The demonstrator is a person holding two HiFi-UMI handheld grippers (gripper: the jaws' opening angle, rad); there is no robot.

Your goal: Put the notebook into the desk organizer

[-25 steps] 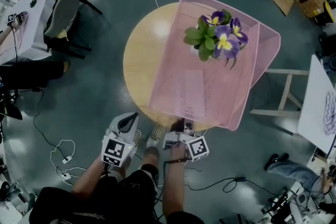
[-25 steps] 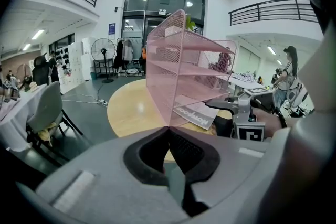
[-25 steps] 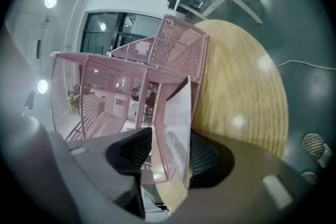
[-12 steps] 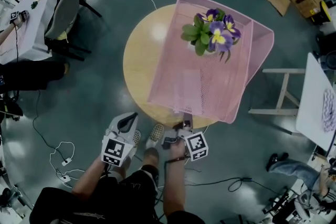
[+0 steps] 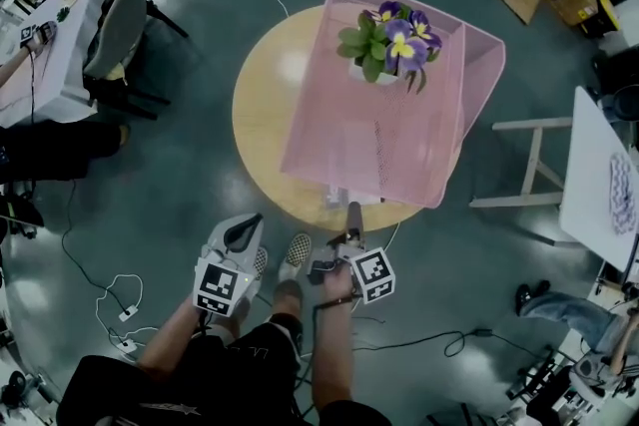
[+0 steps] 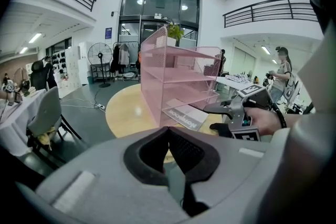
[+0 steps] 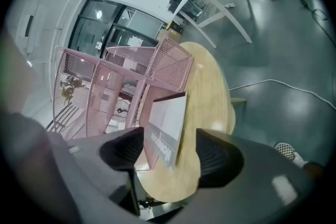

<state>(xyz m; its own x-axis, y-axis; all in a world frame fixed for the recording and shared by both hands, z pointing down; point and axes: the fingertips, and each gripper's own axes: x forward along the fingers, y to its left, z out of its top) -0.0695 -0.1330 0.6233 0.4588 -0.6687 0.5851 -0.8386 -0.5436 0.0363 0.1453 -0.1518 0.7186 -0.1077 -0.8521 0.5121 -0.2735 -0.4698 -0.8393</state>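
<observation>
The pink mesh desk organizer [image 5: 399, 140] stands on the round wooden table [image 5: 262, 120]. The white notebook [image 7: 169, 120] lies in its bottom shelf, and its near end sticks out over the table edge [image 5: 344, 198] [image 6: 185, 115]. My right gripper [image 5: 345, 226] [image 7: 168, 152] is at that near end. Its jaws are opening, one on each side of the notebook with a gap to each pad. My left gripper [image 5: 247, 228] [image 6: 168, 136] hangs lower left, off the table, shut and empty.
A pot of purple flowers [image 5: 387, 40] sits on top of the organizer. A grey chair [image 5: 120, 15] stands at the left and a white stool frame [image 5: 529, 165] at the right. Cables [image 5: 110, 299] trail over the floor by my feet.
The right gripper's jaws have spread off the notebook, which now rests in the bottom shelf. The left gripper has stayed in place.
</observation>
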